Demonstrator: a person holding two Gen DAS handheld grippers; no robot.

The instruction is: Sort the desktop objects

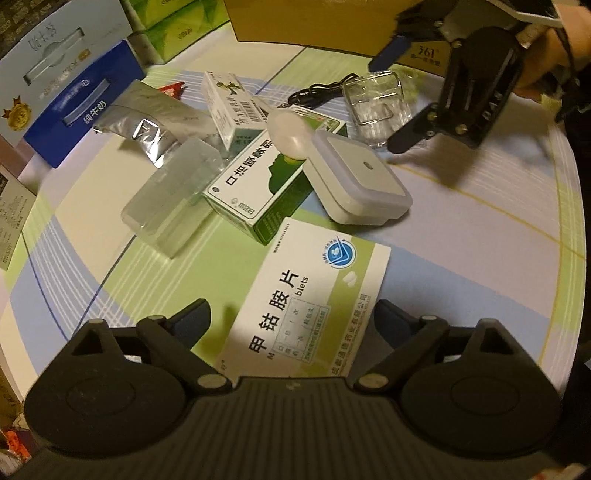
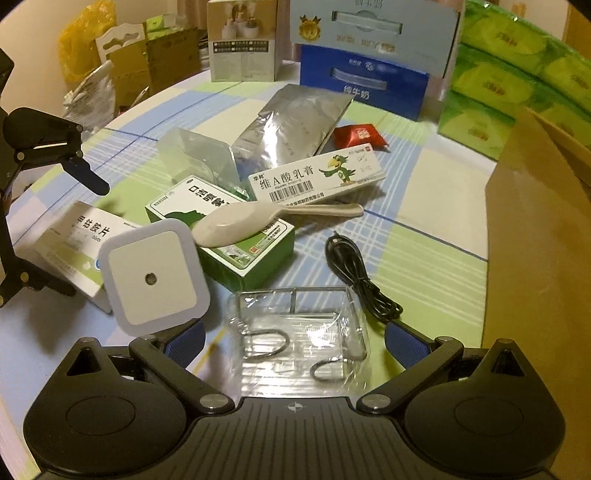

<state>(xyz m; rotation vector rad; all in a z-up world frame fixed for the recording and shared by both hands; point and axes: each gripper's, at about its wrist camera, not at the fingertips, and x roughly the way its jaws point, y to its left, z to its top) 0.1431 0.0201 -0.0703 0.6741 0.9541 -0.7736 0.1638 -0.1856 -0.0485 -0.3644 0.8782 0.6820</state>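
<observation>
I hover both grippers, jaws spread and empty, over the clutter: left gripper straddling the tablet box, right gripper around the clear hook pack beside it. Next: squeeze, lift.

Medicine boxes: I count three, the white tablet box, the green-and-white box and the long cream box.
Night lights: one.
Spoons: one.
Clear hook packs: one, two metal hooks inside.
Black cables: one.
Foil pouches: one.
Frosted plastic cases: one.
Red sachets: one.
Milk cartons, far side: I see two, blue and pale.
</observation>
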